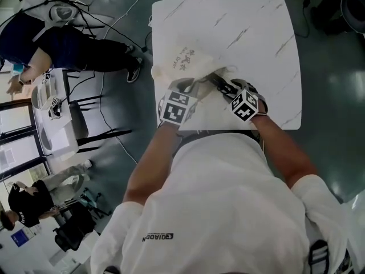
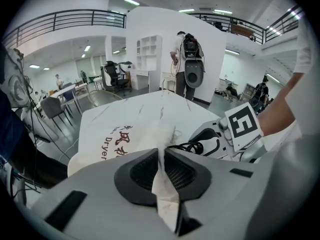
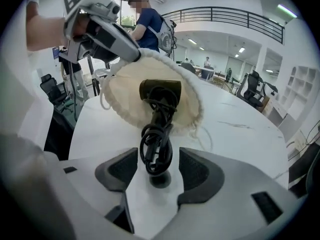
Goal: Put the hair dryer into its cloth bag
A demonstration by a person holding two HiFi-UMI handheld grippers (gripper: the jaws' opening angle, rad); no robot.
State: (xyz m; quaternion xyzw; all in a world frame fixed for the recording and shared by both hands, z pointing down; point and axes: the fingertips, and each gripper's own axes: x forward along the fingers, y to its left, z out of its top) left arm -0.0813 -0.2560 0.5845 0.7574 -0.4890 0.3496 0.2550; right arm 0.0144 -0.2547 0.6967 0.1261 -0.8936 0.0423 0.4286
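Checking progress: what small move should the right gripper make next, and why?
Probably push the hair dryer deeper into the bag: its head is at the mouth, but its coiled cord lies outside, within the open right gripper, while the left gripper pinches the rim.

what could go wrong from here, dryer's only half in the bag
The hair dryer is only partly inside the cloth bag; with the right gripper open and not gripping, it may slide back out.
The coiled cord hangs outside the mouth and could snag on the rim when pushed.
The left gripper pinches just a thin fold of cloth, which might slip.
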